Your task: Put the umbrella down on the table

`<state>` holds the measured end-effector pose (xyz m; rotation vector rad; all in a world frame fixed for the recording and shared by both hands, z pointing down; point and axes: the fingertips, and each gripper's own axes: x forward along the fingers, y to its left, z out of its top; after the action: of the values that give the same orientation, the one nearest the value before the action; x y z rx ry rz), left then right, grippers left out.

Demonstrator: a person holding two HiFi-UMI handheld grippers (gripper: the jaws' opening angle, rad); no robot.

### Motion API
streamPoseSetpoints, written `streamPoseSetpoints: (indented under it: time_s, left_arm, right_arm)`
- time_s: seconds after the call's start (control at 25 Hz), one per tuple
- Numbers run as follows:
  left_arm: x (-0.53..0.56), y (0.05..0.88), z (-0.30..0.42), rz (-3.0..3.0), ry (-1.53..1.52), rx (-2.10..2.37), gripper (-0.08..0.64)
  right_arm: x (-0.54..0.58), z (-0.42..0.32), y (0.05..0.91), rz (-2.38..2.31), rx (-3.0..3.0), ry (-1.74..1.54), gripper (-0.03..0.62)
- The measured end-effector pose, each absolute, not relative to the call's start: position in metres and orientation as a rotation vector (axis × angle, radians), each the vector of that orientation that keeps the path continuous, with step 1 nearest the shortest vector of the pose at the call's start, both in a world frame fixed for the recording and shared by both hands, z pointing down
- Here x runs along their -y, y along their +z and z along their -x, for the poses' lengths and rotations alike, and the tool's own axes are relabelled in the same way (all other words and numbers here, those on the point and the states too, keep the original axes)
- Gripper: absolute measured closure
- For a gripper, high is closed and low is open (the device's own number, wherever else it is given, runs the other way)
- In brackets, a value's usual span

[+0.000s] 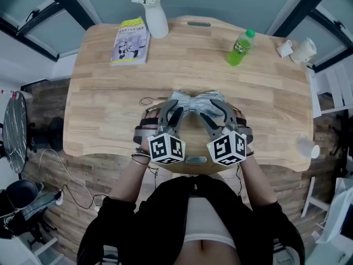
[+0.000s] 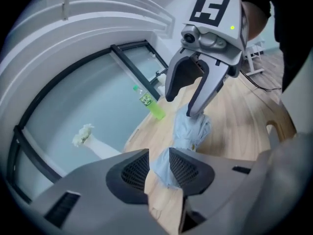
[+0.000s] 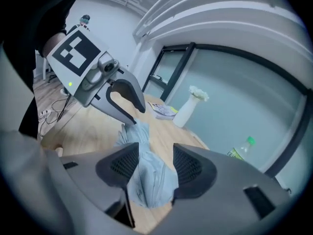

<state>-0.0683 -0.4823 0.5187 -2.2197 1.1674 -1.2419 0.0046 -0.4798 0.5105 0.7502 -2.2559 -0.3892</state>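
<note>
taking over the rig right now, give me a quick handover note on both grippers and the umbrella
Left gripper: jaws closed on one end of the folded grey umbrella.
Right gripper: jaws closed on the other end.
Umbrella: held crosswise between the two grippers over the near middle of the table. Whether it touches the wood is unclear.
Done: both ends are gripped.
Left: probably lower it flat onto the bare wood in front, well short of the green bottle, vase and book. Then open both jaws and draw back.
</note>
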Motion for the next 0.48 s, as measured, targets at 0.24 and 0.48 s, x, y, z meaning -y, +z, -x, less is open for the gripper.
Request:
streamPoseSetpoints:
  time_s: [0.24, 0.48]
  left_arm:
    - [0.468, 0.488, 0.069, 2.306, -1.042, -1.335, 0.469]
    - [0.444, 0.468, 0.060, 2.358, -0.888, -1.399, 0.497]
  right_arm:
    - [0.456, 0.003, 0.489, -0.841, 2.345, -0.332, 0.454]
    - [0.434, 0.007, 0.461, -0.983, 2.451, -0.301, 0.494]
